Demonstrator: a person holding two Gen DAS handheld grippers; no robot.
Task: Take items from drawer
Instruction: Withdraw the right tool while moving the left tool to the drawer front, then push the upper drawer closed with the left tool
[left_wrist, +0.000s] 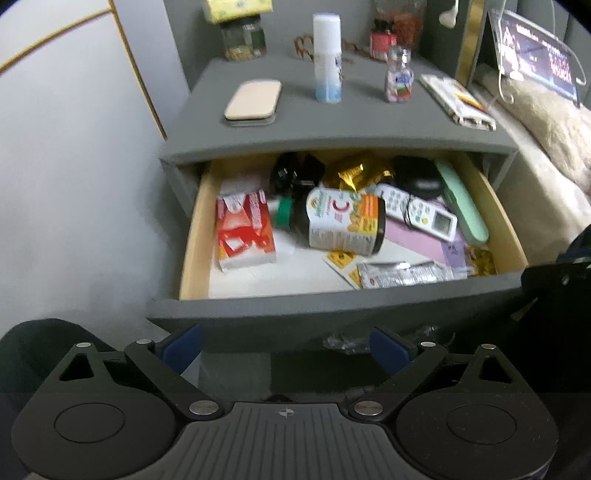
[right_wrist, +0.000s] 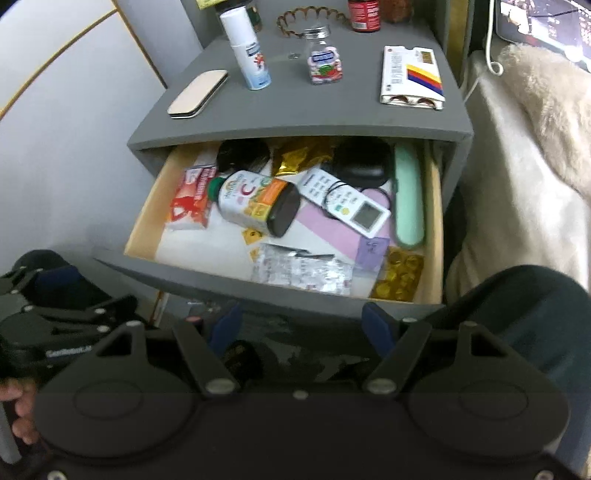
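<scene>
From the left wrist camera, the open drawer (left_wrist: 354, 221) of a grey nightstand (left_wrist: 332, 110) sits pulled fully out, its contents exposed for picking. The left gripper (left_wrist: 286, 347) hovers in front of the drawer's face, its 2 blue-padded fingers spread wide and grasping nothing, apparently poised for a first reach. A vitamin bottle (left_wrist: 343, 221) lies on its side mid-drawer, a large red "C" legible on its label; the brand name above is too blurred to read. Beside it rest a red-and-white box (left_wrist: 245, 229) and a white remote control (left_wrist: 417, 212).

From the right wrist camera, the right gripper (right_wrist: 301, 325) also hangs released and empty just short of the drawer front (right_wrist: 221, 280). The left gripper appears at the lower left edge. Near the front lie a foil blister pack (right_wrist: 301, 273) and gold-wrapped pieces (right_wrist: 400, 275); a mint-green case (right_wrist: 408, 195) runs along the right wall. Atop the nightstand stand a white spray can (right_wrist: 247, 48) and a small candy bottle (right_wrist: 325, 61), their labels unreadable.
</scene>
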